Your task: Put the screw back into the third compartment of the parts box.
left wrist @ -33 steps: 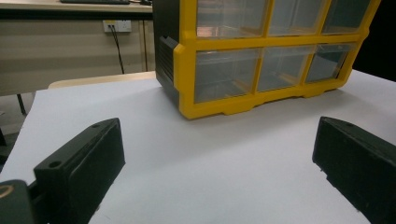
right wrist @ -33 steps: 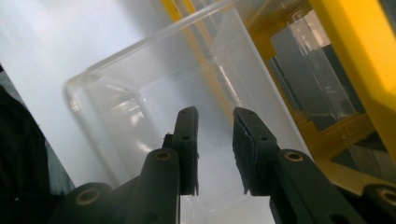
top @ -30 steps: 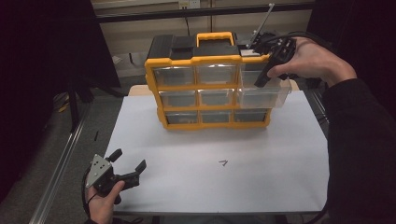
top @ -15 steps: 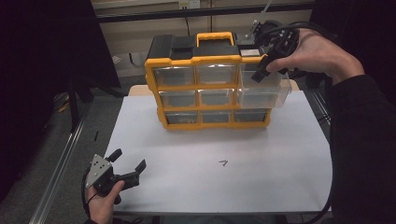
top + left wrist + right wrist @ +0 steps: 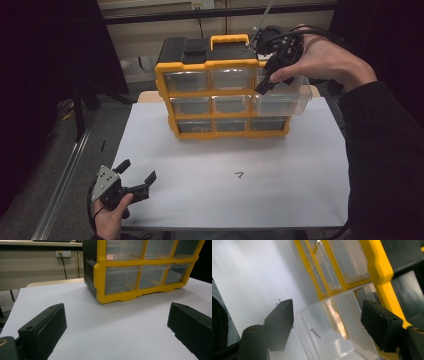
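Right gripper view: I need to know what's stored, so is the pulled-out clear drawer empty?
No: a small nail lies inside the clear drawer.

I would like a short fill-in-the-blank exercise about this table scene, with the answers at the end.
1. The frame of the drawer cabinet is coloured ____.
2. The pulled-out clear drawer belongs to the ____ row of the cabinet.
3. The jaws of the left gripper stand ____, with nothing between them.
4. Inside the pulled-out drawer lies one small ____.

Missing words: yellow; middle; open; screw
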A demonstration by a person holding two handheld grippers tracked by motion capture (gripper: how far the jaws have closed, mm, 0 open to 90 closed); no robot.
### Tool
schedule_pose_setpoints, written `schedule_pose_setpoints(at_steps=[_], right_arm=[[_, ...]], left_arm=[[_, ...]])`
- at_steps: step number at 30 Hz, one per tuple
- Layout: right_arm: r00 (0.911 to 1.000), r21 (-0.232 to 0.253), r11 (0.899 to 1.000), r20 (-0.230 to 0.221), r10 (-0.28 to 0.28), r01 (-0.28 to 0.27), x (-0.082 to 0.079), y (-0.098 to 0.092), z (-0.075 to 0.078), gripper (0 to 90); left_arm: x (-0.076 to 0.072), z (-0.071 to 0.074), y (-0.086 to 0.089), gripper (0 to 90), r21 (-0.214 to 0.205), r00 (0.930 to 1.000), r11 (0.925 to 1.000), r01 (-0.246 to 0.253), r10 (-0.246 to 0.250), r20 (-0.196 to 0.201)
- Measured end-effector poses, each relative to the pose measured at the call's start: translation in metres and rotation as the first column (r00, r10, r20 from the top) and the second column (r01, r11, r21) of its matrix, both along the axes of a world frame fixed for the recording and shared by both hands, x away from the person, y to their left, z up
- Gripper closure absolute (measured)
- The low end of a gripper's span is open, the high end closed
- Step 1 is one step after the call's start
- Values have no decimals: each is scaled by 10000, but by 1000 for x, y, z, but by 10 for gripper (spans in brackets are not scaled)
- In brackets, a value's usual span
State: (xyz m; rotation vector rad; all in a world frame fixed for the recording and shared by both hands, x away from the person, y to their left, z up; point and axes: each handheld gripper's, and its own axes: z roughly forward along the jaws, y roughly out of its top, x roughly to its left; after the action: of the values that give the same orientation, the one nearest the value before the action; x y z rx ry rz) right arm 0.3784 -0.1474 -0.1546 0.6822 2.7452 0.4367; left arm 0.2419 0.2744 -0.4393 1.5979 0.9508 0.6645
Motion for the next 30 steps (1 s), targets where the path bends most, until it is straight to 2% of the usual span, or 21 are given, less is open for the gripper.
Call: schedule_pose_setpoints(at_steps=[5, 7, 8, 12, 16, 18, 21, 22, 29, 30], right_arm=[[9995, 72, 9994, -15, 329, -329, -2, 12, -1, 215], [9991, 85, 9990, -16, 430, -430, -3, 17, -3, 195], [9989, 107, 9990, -122, 442, -441, -4, 20, -3, 189], [9975, 5, 9976, -132, 696, -696, -5, 31, -8, 152], [9942, -35, 9945, -281, 1042, -1044, -7, 43, -16, 113], [9919, -72, 9925, -358, 1216, -1219, -8, 50, -21, 101], [9887, -13, 9898, -478, 1419, -1421, -11, 60, -30, 80], [9871, -120, 9881, -471, 1527, -1535, -11, 62, -33, 74], [9816, -270, 9833, -695, 1780, -1802, -14, 78, -52, 70], [9826, -238, 9839, -619, 1752, -1769, -15, 80, -55, 71]], left_arm=[[0, 0, 0, 22, -38, 9999, 9999, 108, -108, -15], [0, 0, 0, 22, 37, 10000, 10000, 5, -6, 12], [0, 0, 0, 22, -1, 10000, 10000, 69, -69, 0], [0, 0, 0, 22, -21, 10000, 10000, 29, -29, 9], [0, 0, 0, 22, -92, 10000, 9999, 67, -67, 11], [0, 0, 1, 22, 76, 10000, 10000, 57, -57, -7], [0, 0, 0, 22, 82, 10000, 10000, 48, -49, 30], [0, 0, 0, 22, -19, 10000, 10000, 69, -69, 52], [0, 0, 0, 22, -13, 10000, 10000, 52, -51, 44], [0, 0, 0, 22, -18, 10000, 10000, 53, -53, 45]])
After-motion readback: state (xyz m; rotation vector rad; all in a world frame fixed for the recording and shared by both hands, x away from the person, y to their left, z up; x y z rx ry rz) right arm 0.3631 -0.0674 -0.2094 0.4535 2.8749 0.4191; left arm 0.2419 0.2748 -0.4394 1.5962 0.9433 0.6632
